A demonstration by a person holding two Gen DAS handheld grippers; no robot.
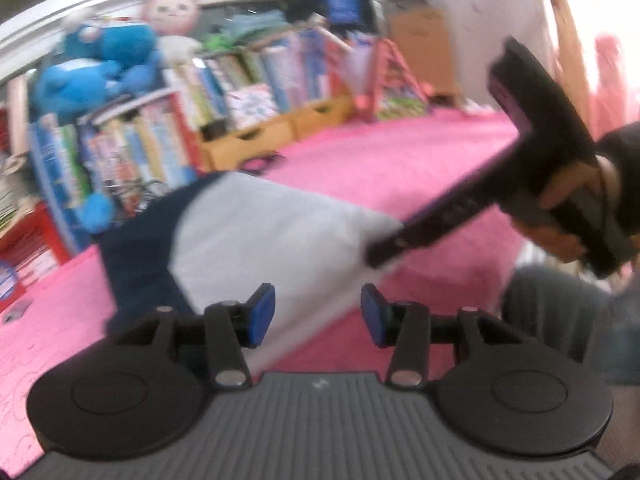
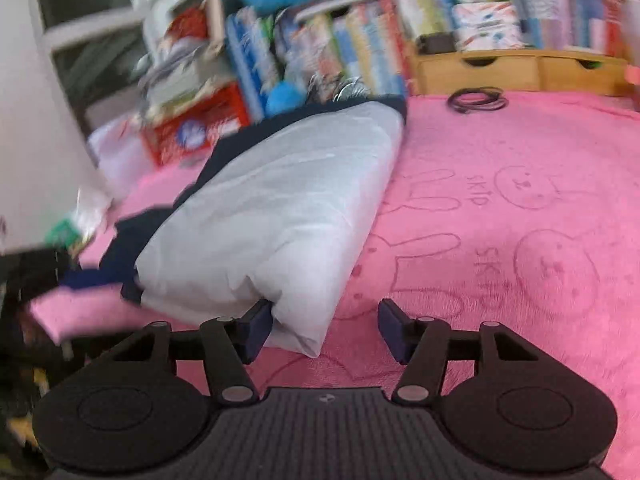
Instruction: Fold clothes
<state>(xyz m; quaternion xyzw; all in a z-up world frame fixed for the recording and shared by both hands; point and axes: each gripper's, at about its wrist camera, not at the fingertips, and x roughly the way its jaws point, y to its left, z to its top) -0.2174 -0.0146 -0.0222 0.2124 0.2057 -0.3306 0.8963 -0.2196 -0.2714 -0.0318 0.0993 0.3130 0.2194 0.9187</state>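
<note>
Lying folded on the pink blanket (image 2: 500,208), the white and navy garment (image 2: 272,216) is seen just in front of the bookshelf (image 2: 360,48). Left tongs (image 1: 318,316) are held apart w/ nothing between the pads, above the garment's near edge. Right tongs (image 2: 326,330) are also apart; their left pad (image 2: 256,330) is touching the garment's near corner. A black cable coil (image 2: 478,101) is seen near the wooden drawers (image 2: 516,70).
</note>
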